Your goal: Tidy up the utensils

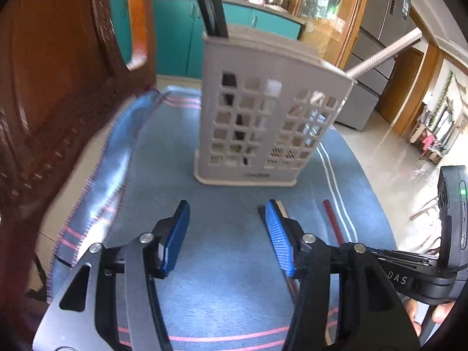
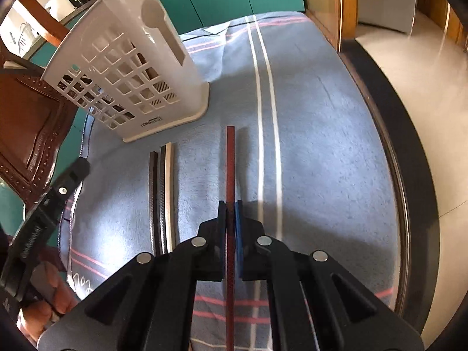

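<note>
A blue towel with white and pink stripes covered the round, dark-rimmed bench, and on it stood a white lattice utensil holder, the landmark of the scene. Dark chopsticks rose from the holder's left compartment and a pale ribbed stick leaned out of its right one. In front of the holder, a red chopstick lay along the towel; the right gripper had its fingers closed narrowly on it, the blue pads pressing both sides. Just left of that, also before the holder, three more sticks, two dark and one cream, lay side by side. The left gripper hovered in front of the holder with its fingers standing apart and nothing between them. Behind the holder a carved wooden chair back rose at the left, with teal cabinets and a counter bearing pots beyond it. To the holder's right stood a grey refrigerator on a glossy tiled floor.
</note>
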Demonstrator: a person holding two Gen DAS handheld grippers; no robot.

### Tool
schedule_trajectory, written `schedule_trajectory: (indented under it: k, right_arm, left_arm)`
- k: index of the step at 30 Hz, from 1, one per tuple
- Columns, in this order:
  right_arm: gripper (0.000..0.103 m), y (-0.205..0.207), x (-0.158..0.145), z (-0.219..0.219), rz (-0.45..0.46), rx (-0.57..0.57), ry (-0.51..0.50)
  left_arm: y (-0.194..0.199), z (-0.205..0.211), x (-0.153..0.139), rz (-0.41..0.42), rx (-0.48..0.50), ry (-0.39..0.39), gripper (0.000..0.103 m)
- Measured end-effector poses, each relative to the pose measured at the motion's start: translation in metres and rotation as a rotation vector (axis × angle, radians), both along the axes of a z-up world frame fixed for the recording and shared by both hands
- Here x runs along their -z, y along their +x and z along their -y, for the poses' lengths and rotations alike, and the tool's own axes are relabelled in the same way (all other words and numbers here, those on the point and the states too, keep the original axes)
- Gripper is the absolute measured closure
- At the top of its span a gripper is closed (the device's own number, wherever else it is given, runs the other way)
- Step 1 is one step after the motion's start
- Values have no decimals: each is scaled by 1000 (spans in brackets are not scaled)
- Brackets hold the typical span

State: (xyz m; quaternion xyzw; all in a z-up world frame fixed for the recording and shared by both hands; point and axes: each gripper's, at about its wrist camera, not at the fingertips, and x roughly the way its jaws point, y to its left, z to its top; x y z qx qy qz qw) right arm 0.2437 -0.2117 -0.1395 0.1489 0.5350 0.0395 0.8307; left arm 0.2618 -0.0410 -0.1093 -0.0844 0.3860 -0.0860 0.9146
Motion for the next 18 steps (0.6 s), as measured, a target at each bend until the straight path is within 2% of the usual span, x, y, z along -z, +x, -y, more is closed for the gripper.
schedule_trajectory:
  k: [3, 9, 12, 18]
  right_arm:
    - [96, -2, -1, 4, 2, 3, 1]
    - [94, -6, -12, 4, 44, -6, -93]
    - [94, -7, -16, 2, 66, -17, -145]
    - [94, -8, -16, 2, 69, -22, -151]
  left_arm:
    - [4, 3, 7, -34, 15, -26, 48]
    - [17, 18, 27, -123, 57, -73, 48]
    - [17, 29, 34, -137, 83, -35, 48]
    - [13, 43, 39, -124, 119, 38, 49]
